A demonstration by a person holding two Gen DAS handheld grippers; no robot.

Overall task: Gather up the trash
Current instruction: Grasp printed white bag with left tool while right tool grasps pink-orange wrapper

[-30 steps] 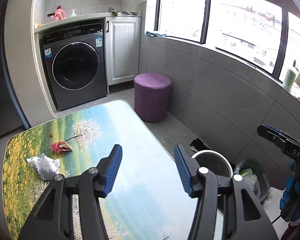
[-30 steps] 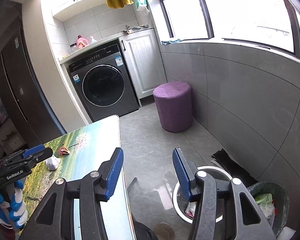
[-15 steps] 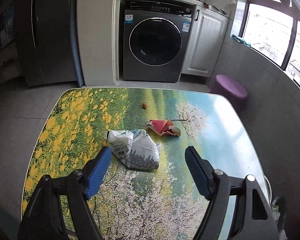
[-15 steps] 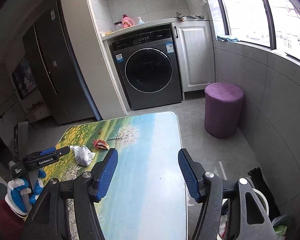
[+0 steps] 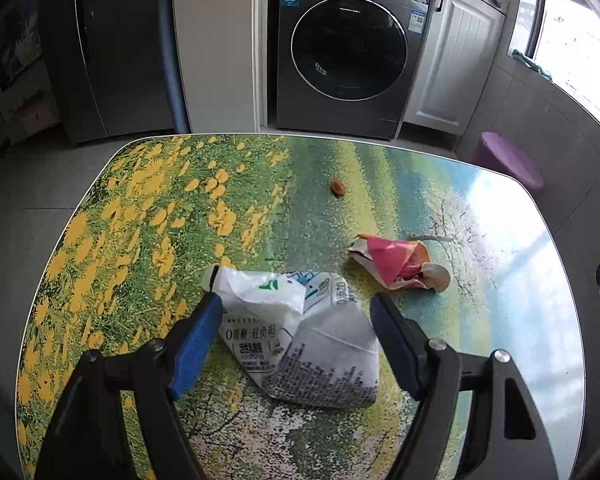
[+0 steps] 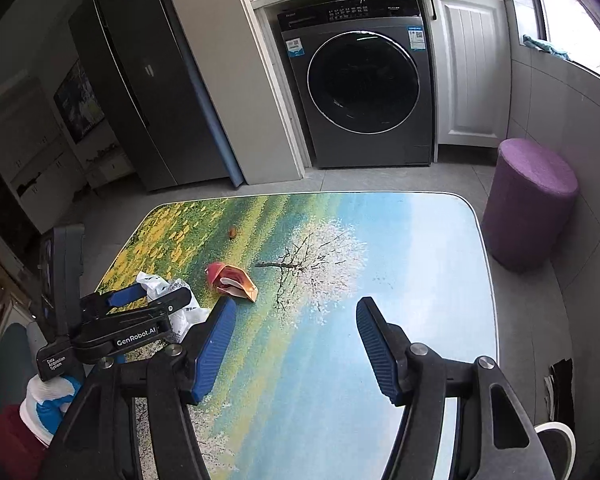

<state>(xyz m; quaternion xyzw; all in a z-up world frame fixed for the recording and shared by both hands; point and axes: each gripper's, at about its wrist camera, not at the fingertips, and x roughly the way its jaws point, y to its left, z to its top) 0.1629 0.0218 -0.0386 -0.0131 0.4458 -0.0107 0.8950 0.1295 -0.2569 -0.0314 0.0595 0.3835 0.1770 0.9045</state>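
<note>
Left gripper [image 5: 296,338] straddles the crumpled white carton [image 5: 300,336], jaws wide and nothing held

Its jaws have just been opening and the carton sits between them, unpinched, on the printed table [image 5: 140,216]. Right gripper [image 6: 294,344] hangs spread over bare tabletop, gripping nothing, the red wrapper [image 6: 232,282] ahead to its left. Risk as I see it: the flattened carton could slide or buckle out when the blue pads close, or one pad could catch only a thin flap

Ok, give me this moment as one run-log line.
phase: reaching | left tongs: open, straddling white bag | right tongs: open, empty | red wrapper, brown scrap: on table
</note>
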